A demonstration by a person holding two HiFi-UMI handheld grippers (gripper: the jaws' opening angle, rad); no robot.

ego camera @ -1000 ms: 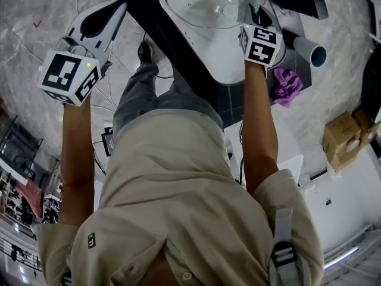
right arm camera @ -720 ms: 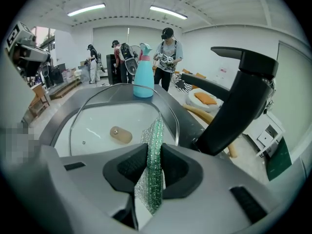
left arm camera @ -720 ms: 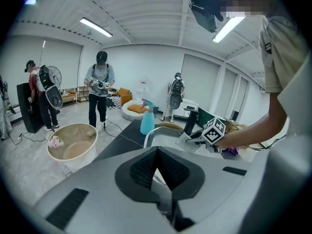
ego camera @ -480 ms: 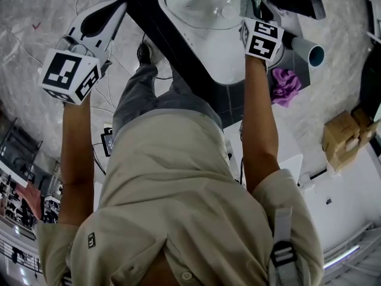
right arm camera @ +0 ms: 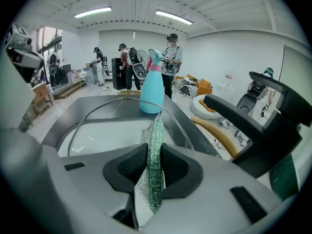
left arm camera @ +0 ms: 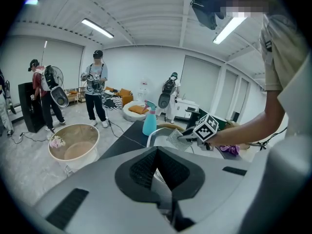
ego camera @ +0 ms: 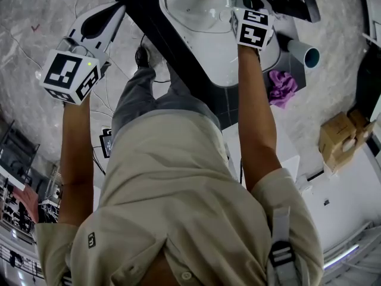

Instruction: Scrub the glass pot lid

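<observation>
Person (ego camera: pixel 172 189): seen from above in a beige shirt, filling most of the head view. The body hides much of the floor and the near edge of the tabletop.
Tabletop (ego camera: pixel 181 49): dark, and cut off at the top of the head view.
Sink (ego camera: pixel 229 58): white and set into the tabletop. Its far part is out of frame.
Glass pot lid (ego camera: pixel 191 9): it sits in the sink, with a thin metal rim and a golden knob. The clear glass is hard to separate from the white sink behind it.
Left gripper (left arm camera: pixel 157 152): held out over the floor, well apart from the sink. Its fingers are pressed together with nothing between them.
Right gripper (right arm camera: pixel 155 147): it is over the sink at the lid. Its fingers are pinching the scouring pad.
Spray bottle (right arm camera: pixel 151 94): teal with a pink collar, standing upright beyond the sink.
Scouring pad (right arm camera: pixel 156 130): green and silver mesh, standing on edge between the fingers. I cannot tell whether it touches the glass.
Writing: there is a small mark on the shirt, too small to read.
</observation>
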